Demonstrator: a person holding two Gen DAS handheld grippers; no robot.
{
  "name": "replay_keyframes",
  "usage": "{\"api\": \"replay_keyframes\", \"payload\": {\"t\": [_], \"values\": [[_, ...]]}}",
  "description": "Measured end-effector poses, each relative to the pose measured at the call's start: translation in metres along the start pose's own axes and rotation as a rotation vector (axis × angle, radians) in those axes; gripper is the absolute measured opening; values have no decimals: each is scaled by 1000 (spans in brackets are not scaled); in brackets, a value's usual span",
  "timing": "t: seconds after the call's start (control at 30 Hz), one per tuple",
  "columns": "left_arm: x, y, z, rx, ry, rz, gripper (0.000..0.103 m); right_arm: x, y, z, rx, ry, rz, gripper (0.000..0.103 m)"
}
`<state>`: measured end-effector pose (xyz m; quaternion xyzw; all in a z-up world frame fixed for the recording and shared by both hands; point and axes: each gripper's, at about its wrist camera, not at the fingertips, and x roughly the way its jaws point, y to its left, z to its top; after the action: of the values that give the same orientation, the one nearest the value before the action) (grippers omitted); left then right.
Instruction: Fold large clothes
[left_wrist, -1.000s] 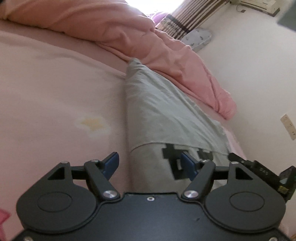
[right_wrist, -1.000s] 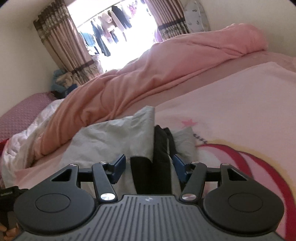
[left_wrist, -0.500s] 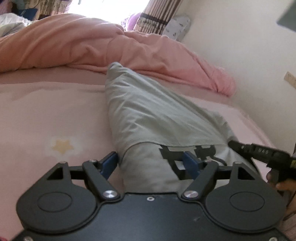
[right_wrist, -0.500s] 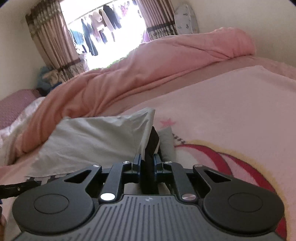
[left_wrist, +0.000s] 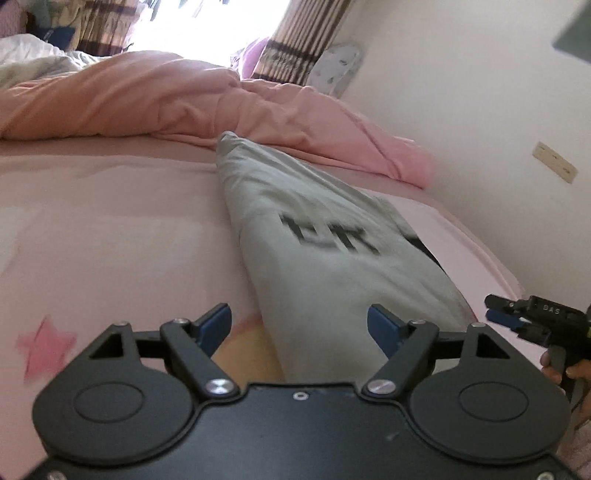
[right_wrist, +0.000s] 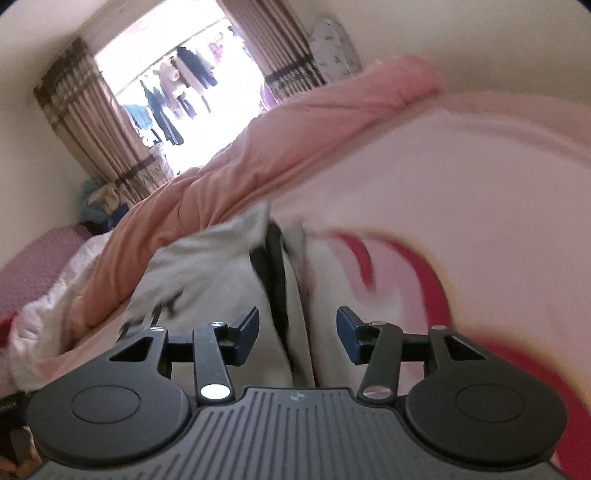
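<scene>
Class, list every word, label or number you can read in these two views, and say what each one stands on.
"BAS": small pale letters on the right gripper, seen at the edge of the left view; may be partial.
Black print on the grey garment: too blurred to read.
Nothing else is legible.

A pale grey garment with blurred black lettering ran from the centre toward the lower right of the left wrist view; in the right wrist view it showed a black inner band. The bedsheet was light pink, with a pink star at lower left and, in the right wrist view, a red curved print at right. The duvet across the upper frame was salmon pink. The curtains were brown-striped. The gripper pads were blue on black frames.
</scene>
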<state>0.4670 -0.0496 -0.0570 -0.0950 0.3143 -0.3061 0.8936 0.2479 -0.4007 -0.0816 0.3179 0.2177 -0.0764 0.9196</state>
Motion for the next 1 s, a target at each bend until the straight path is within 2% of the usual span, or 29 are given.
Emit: {"api": "replay_keyframes", "payload": {"t": [0.13,0.23,0.3,0.37,0.4,0.43,0.47,0.5,0.57,0.63,0.7,0.8,0.83,0.93,1.0], "values": [[-29,-11,-44,26,8,7,81,-6,-8,-27,61,55,35,57],[-26,-19,-65,44,41,30,80,2,3,-30,74,57,52,55],[-22,-22,-69,59,42,61,77,8,13,-29,49,49,28,50],[-15,-28,-69,89,36,106,62,14,21,-29,17,48,-2,40],[-12,-29,-68,97,34,118,61,16,25,-29,4,45,-26,37],[-8,-31,-68,107,34,128,55,16,27,-31,-4,42,-42,28],[-6,-31,-67,114,38,141,41,17,29,-30,-8,38,-55,19],[-4,-34,-68,121,48,155,38,18,31,-28,-8,31,-63,10],[-2,-36,-65,96,44,123,17,6,30,-29,-8,5,-51,4],[-5,-42,-61,92,26,142,17,-9,35,-27,-46,-56,-42,3],[-7,-49,-61,157,23,169,19,-12,35,-25,-52,-83,-51,3],[7,-41,-72,186,81,211,29,10,19,-31,-18,8,-71,3],[9,-35,-75,174,76,220,39,18,13,-36,-15,32,-77,3],[6,-19,-76,99,73,178,41,29,4,-48,-12,31,-68,3],[5,-21,-74,104,80,176,41,28,7,-44,-14,38,-73,4]]}}
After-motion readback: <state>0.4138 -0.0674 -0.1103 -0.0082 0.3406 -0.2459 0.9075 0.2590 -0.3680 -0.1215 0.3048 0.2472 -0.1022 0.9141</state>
